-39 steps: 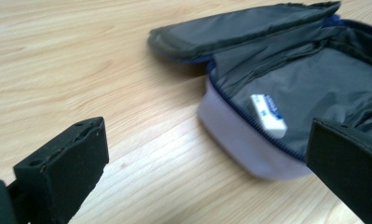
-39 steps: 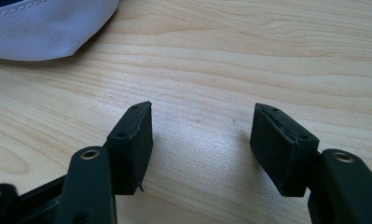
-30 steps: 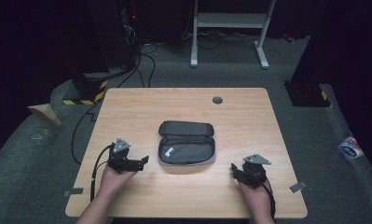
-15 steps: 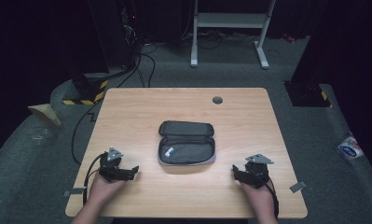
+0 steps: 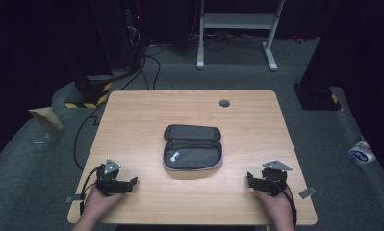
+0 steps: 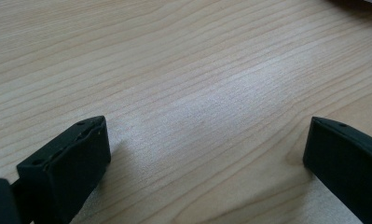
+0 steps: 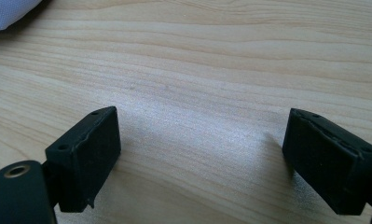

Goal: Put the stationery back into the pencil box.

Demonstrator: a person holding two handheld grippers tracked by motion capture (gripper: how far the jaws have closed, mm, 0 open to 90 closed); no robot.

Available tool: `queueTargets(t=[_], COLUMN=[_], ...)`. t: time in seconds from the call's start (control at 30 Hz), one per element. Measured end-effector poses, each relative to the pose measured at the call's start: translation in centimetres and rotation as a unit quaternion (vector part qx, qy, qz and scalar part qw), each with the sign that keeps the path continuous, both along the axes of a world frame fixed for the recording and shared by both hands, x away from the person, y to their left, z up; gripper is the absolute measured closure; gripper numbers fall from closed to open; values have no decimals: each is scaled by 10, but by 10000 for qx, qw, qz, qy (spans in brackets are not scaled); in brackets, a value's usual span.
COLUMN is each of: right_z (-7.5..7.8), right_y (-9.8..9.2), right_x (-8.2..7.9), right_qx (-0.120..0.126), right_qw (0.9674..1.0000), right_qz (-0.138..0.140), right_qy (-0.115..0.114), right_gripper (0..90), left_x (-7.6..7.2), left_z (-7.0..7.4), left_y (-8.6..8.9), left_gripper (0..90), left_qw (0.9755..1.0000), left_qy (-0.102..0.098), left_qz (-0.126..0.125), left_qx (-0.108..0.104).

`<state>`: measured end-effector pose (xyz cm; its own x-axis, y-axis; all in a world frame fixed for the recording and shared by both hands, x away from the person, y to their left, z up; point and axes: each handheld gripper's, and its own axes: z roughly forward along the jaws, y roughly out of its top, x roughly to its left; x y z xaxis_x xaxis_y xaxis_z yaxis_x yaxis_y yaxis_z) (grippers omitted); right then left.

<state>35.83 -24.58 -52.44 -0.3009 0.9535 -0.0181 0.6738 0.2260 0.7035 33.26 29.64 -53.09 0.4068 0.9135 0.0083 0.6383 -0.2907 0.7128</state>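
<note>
A soft zip case (image 5: 193,149) lies open in the middle of the surface (image 5: 132,120), its lid folded back toward the far edge. The outside is a dark grey, cloth-like shell with rounded corners; the inside is lined in a paler grey fabric, and a pale rim runs along its near edge. A small white tag or label sits inside near the left end, though from the high view I cannot quite tell what it is. A corner of pale, finely woven material (image 7: 9,14) shows at the upper left of the right gripper view, probably the case's edge.

The surface is a light wood-grain board with long, wavy streaks and a dull sheen. A small round dark cap (image 5: 224,103) is set into it near the far edge.

The left tool (image 5: 127,183) rests low at the near left corner, well apart from the case, its blocky black jaws spread wide with only bare wood between them. The right tool (image 5: 251,180) sits at the near right corner, also well clear of the case; its jaws have just been opening and stand wide, with nothing between them. Each jaw is a matte black rectangular block with small screw holes on top.
</note>
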Motion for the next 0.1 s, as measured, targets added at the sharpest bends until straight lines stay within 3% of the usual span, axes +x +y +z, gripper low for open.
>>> queueTargets(t=[0.1], right_z=[0], right_y=[0], right_x=[0], right_qx=[1], right_qw=[10000], right_qz=[0], right_qy=[1], right_gripper=[110], left_x=[-1], left_z=[0], left_y=[-1], left_gripper=[16], left_qw=[10000], left_qy=[-1], left_qz=[52], left_qx=[-24])
